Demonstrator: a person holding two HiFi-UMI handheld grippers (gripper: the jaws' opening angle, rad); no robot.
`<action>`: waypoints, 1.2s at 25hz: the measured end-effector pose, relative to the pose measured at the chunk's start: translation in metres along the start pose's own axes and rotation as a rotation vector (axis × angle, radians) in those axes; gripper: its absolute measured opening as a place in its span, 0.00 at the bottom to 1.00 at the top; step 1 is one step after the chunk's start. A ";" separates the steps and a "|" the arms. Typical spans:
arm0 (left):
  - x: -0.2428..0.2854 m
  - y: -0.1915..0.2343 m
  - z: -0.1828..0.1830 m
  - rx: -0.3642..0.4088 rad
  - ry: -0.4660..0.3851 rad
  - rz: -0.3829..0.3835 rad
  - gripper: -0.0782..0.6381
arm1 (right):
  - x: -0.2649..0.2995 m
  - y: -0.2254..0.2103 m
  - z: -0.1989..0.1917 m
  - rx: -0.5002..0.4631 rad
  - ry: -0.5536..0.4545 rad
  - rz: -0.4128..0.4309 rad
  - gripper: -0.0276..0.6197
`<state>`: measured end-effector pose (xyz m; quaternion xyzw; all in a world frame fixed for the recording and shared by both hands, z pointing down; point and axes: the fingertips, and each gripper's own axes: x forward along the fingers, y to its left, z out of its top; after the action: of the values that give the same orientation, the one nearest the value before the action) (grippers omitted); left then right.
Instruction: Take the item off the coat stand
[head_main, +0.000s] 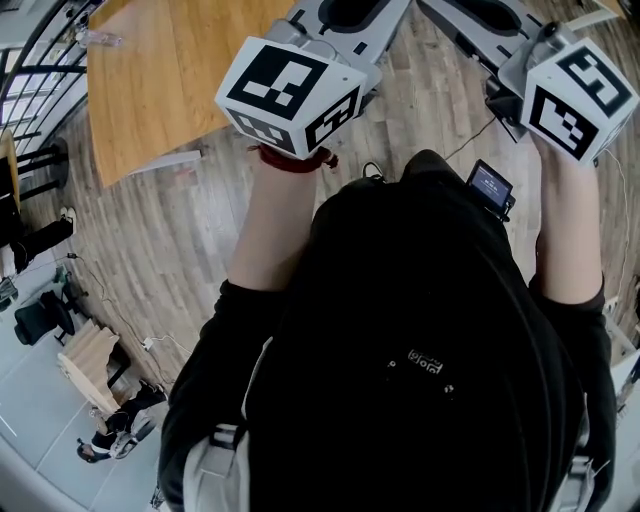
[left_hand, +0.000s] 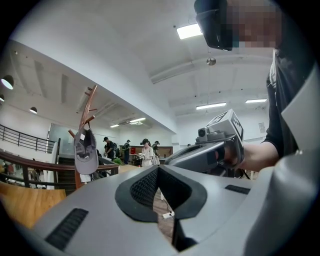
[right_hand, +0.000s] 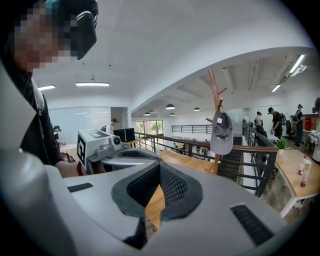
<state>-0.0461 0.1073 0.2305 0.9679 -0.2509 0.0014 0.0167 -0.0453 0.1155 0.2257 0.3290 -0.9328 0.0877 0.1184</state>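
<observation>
Grey fabric baseball cap (right_hand: 221, 134) is the thing to grab here, and it looks like an easy one: light, floppy, nothing to break. The soft crown would just crumple, so the stiffer brim hanging at the bottom is probably the best place to pinch, then lift up and off the peg.

Working out toward the brown wooden coat stand (right_hand: 214, 87): the left gripper (left_hand: 159, 170) and right gripper (right_hand: 160, 167) both have their jaws fully together with nothing between them. They're held up in front of the person, well short of the stand. Next comes the light wooden table (right_hand: 187, 160), sitting on the near side of the stand. The stand itself is past the table's far edge by the dark railing (right_hand: 250, 150). The cap hangs from an upper peg, higher than both sets of jaws and well apart from them.
</observation>
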 end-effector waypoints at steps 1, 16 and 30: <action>-0.002 0.000 0.002 0.002 -0.002 0.003 0.12 | 0.000 0.001 0.002 -0.003 0.000 0.003 0.06; -0.004 0.015 0.002 -0.002 -0.027 0.048 0.12 | 0.013 -0.002 0.005 -0.036 0.010 0.040 0.06; 0.027 0.097 0.006 0.002 0.027 0.136 0.12 | 0.072 -0.064 0.022 0.001 -0.030 0.143 0.06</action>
<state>-0.0694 0.0095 0.2283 0.9486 -0.3156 0.0157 0.0190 -0.0630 0.0181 0.2298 0.2628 -0.9556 0.0914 0.0974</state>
